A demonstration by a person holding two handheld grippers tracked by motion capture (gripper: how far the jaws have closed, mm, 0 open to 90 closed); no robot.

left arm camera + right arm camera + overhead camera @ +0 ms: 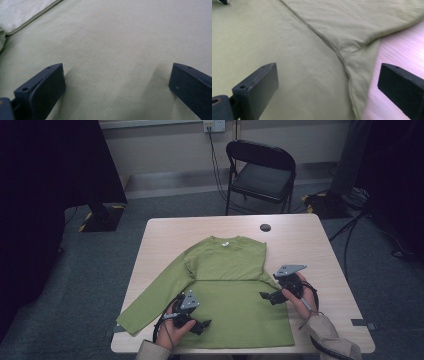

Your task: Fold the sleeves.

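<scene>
Green shirt (pixel 227 285) lies flat on the table (pixel 310 250); both grippers' jaws spread apart over it.

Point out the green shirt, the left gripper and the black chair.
green shirt (pixel 225 265): high view, on its chest.
left gripper (pixel 205 324): high view, between its open jaw tips.
black chair (pixel 261 182): high view, on its seat.

The green long-sleeved shirt (pixel 227 285) is showing as matt knit cloth with a fine ribbed weave and stitched seams. The table (pixel 300 245) is looking like pale wood-grain laminate, smooth with a slight sheen. Both grippers' jaws are appearing as matt black plastic. The far folding chair (pixel 260 172) is showing a smooth black padded seat.
</scene>
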